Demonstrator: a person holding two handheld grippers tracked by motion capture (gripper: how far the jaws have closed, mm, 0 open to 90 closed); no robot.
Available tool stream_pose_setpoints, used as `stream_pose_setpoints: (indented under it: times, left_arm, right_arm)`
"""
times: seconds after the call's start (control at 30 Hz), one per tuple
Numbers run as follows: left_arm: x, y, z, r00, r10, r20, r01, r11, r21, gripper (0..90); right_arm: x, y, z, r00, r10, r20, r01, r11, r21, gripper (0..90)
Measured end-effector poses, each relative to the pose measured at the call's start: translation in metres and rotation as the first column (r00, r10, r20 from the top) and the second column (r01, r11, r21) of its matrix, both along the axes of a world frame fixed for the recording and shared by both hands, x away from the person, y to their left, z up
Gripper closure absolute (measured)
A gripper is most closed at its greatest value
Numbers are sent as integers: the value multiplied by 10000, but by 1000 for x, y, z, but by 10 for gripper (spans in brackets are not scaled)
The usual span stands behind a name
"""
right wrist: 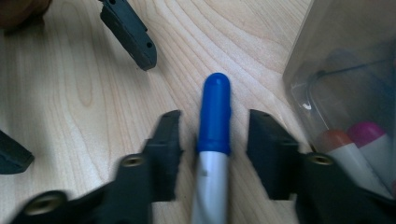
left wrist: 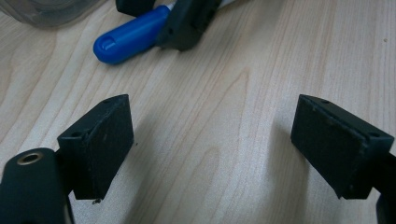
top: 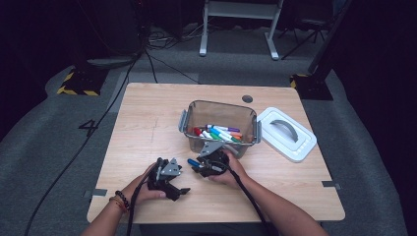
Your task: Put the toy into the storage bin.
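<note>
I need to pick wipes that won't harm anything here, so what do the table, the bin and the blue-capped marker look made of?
Table: pale wood or wood-look laminate, matt, with visible grain.
Bin: clear smoky plastic, glossy; the markers inside show through its walls.
Blue-capped marker: smooth plastic cap with a soft sheen, on a silvery-grey barrel, plastic or metal, hard to tell.

A lab or recording studio is suggested. A small wooden table is set alone on grey carpet, with dark surroundings at upper left and upper right of the high view. Black cables are trailed across the floor at left, stand bases are marked with yellow-black hazard tape, and a white frame is seen at top centre
</note>
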State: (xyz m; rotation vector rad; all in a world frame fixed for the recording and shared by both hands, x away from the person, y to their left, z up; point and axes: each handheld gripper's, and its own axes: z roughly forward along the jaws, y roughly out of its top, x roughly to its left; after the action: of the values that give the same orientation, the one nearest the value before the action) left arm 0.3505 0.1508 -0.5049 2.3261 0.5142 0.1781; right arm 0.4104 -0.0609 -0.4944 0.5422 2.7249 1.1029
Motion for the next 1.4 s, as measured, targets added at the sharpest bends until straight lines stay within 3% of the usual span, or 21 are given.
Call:
stream_pose_setpoints:
  times: [0.1, 0.23, 0.47, 0.5, 0.6, 0.63, 0.67, 0.83, 0.9, 0.97, 1.0, 1.17, 1.4]
  left_arm:
    - [0, 0, 0, 10000, -6, -3, 6, 10000, 22, 135]
    - [0, 0, 0, 10000, -22, 8, 22, 10000, 37, 136]
    - [0, 0, 0, 10000, -20, 4, 20, 10000, 36, 136]
    - [0, 0, 0, 10000, -17, 4, 17, 10000, 33, 136]
    - [0, 0, 0, 10000, -18, 3, 18, 10000, 31, 135]
    - [0, 0, 0, 10000, -18, 3, 18, 10000, 31, 136]
    - [0, 0, 0, 10000, -19, 4, 19, 10000, 34, 136]
    - [0, 0, 0, 10000, -22, 3, 22, 10000, 36, 135]
    - [0, 0, 0, 10000, -26, 3, 26, 10000, 40, 135]
    - [0, 0, 0, 10000, -24, 1, 24, 10000, 37, 135]
    - [0, 0, 0, 10000, -22, 0, 22, 10000, 36, 135]
    - [0, 0, 0, 10000, -21, 1, 21, 10000, 37, 135]
    - [0, 0, 0, 10000, -23, -6, 23, 10000, 38, 135]
  right_arm:
    - [-1, -2, 2, 9999, 146, -49, -146, 9998, -102, 743]
    - [-5, -6, 3, 9991, 429, -17, -429, 9988, -255, 746]
    - [-22, -34, 27, 9954, 921, 245, -930, 9950, 353, 747]
    - [-28, -46, 41, 9945, 1013, 284, -1030, 9925, 658, 747]
    - [-35, -63, 60, 9942, 973, 464, -1020, 9885, 1115, 747]
    - [-35, -63, 60, 9942, 973, 464, -1020, 9885, 1115, 747]
    - [-40, -76, 77, 9942, 843, 668, -935, 9846, 1479, 747]
    - [-48, -97, 103, 9920, 642, 1087, -834, 9796, 1826, 747]
    - [-52, -110, 129, 9882, 416, 1477, -701, 9786, 1933, 748]
    - [-52, -113, 136, 9868, 389, 1573, -698, 9781, 1963, 748]
    - [-51, -119, 155, 9813, 211, 1912, -598, 9781, 1995, 748]
    - [-36, -123, 185, 9752, -48, 2214, -434, 9762, 2124, 747]
    - [-15, -115, 196, 9717, -210, 2355, -256, 9809, 1930, 748]
